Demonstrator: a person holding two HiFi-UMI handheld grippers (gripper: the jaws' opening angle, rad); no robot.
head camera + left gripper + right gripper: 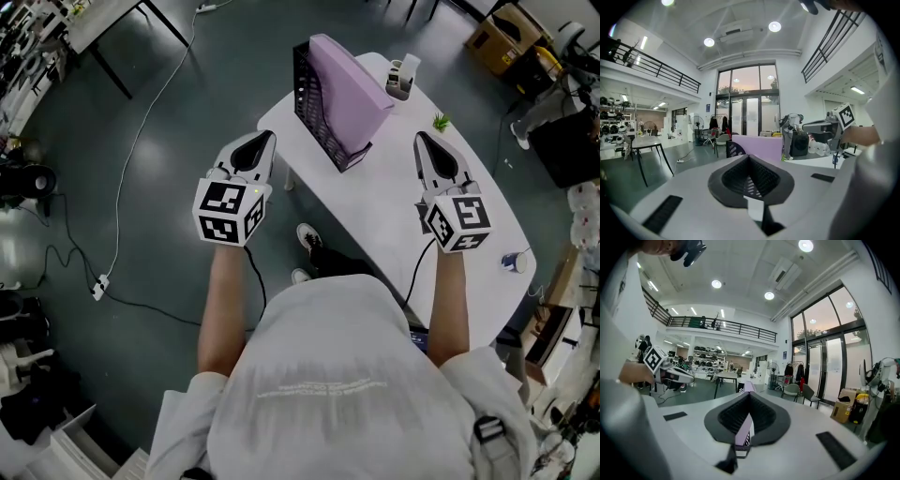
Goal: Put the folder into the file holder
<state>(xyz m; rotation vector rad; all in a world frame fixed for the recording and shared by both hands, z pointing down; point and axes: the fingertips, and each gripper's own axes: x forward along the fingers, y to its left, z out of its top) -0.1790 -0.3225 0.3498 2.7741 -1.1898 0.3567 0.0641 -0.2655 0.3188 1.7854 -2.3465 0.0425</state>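
Observation:
A lilac folder (349, 82) stands slanted inside the black mesh file holder (312, 111) at the far end of the white table (380, 211). My left gripper (266, 140) hovers off the table's left edge, just left of the holder, shut with nothing in it. My right gripper (421, 139) hangs over the table to the right of the holder, also shut and empty. In the left gripper view the shut jaws (750, 157) point at the folder (758, 147) and holder (734, 149). Through the right gripper's (750, 395) closed jaws a strip of folder (742, 430) shows.
A white tape dispenser (401, 77) and a small green plant (440, 121) sit at the table's far right. A blue item (511, 262) lies at its near right edge. A cardboard box (495, 37) stands beyond, and a white cable (129, 159) runs over the floor at left.

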